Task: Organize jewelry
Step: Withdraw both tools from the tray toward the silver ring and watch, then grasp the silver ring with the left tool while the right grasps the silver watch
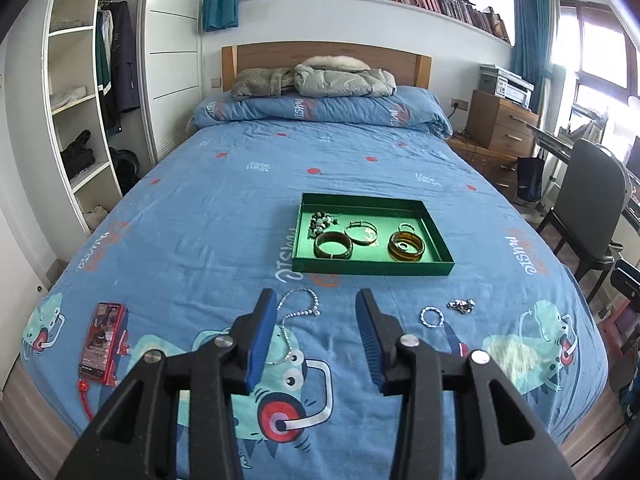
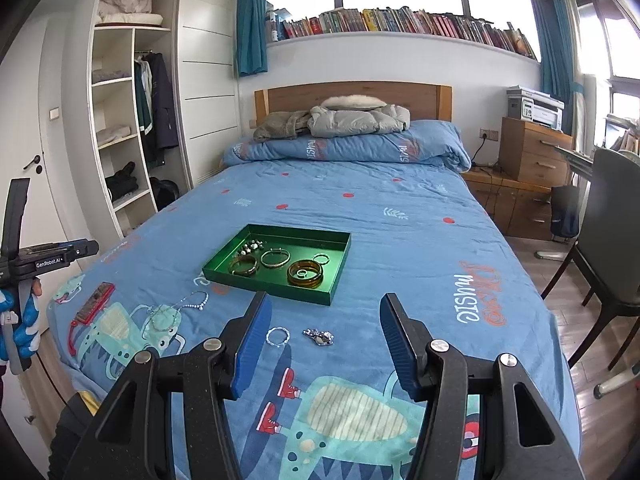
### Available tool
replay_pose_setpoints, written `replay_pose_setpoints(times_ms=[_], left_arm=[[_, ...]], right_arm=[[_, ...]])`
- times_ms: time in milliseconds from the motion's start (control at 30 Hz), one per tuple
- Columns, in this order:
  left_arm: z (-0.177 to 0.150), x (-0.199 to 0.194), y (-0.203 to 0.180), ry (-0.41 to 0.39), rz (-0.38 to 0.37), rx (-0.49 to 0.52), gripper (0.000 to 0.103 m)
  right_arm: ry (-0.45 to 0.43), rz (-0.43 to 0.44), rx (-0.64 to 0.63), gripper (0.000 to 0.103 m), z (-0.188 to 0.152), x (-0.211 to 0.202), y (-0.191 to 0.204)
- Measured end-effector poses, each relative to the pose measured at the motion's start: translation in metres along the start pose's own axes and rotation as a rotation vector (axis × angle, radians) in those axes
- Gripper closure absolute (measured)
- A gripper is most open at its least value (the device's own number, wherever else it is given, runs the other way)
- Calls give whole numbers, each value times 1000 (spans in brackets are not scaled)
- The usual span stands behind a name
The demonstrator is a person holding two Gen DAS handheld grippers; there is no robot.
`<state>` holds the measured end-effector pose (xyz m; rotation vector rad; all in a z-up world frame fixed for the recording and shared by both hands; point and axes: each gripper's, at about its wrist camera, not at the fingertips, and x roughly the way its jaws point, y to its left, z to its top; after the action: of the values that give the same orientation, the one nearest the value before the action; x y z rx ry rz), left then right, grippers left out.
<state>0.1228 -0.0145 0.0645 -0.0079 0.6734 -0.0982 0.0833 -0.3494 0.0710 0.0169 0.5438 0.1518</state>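
- The left gripper hangs above the near end of the bed, aimed toward the headboard; its jaws stand wide apart with nothing between them.
- The right gripper is held the same way, level and pointing up the bed, jaws spread wider and empty.
- The green tray sits mid-bed, past both grippers, its long side running across the left view; in the right view the tray looks turned, with a corner nearest.
- In the tray lie a brown bangle, a silver bangle, an amber bangle with a small ring inside it, a small silver ring and a bead string in the far left corner.
- A necklace lies loose on the sheet just ahead of the left gripper's left finger, its chain trailing back toward the camera.
- A twisted ring and a silver charm cluster lie on the sheet to the right of the left gripper, near each other, not touching.
- From the right side, the ring and the charm cluster lie flat just ahead, between the open jaws in the line of sight.
- Only the right view shows the left gripper from the side, at the left edge, with a blue-gloved hand on it.
- A red phone lies flat near the bed's left edge, long axis running up the bed.
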Motion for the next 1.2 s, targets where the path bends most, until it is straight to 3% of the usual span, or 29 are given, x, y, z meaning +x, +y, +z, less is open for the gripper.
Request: replay_pose_setpoints(times_ms=[300,633,967,1200], left_arm=[[-40,76,-36,67,-73,-9,61],[-83,165,-67,182,-168,23,61],[-85,210,-83,229,-179,68,61],[-88,218,-91,214,-158,108,62]], right_arm=[[72,12,-5,47,-38,53,-11],[209,83,-78,47,-84,154,-5],[248,144,-152,46,-90,226,-5],[274,177,-179,46,-85,259,-4]])
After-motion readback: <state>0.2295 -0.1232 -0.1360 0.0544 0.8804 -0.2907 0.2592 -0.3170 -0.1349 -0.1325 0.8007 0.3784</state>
